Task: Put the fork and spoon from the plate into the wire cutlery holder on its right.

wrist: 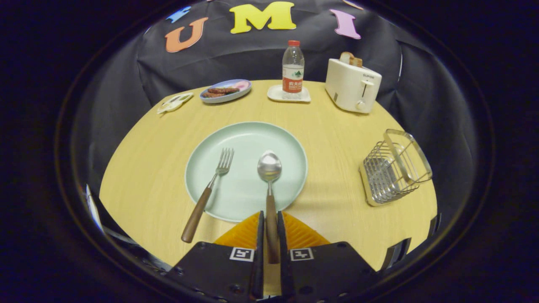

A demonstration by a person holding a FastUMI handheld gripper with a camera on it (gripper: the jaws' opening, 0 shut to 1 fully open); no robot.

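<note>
- Your tool (270, 229) sits at the near edge of the worktop (337, 126), its two fingers (260, 235) drawn narrow, both pressing on the brown wooden handle of the spoon (269, 185).
- The spoon runs straight ahead from between the fingers; its metal bowl faces up on the plate (246, 168), right of the plate's centre, and the handle crosses the plate's near rim.
- Fork (208, 193): lies left of the spoon, apart from it. Tines rest on the plate pointing far; the wooden handle slants over the plate's near-left rim onto the worktop.
- The plate is pale green, round, at the middle of the worktop, just ahead of your tool.
- Wire cutlery holder (393, 168): stands on the worktop to the right of the plate, well apart from it, near the right edge. Chrome wires on a pale base, a loop handle across the top. You can see no cutlery in it.
- Far side, left to right: a small white item (174, 102) at the far-left edge, too small to identify; a blue-rimmed dish (225, 91) with brown food; a water bottle (293, 69) with a red cap upright on a white coaster (289, 94); a cream toaster (352, 84) with bread poking from its slot.
</note>
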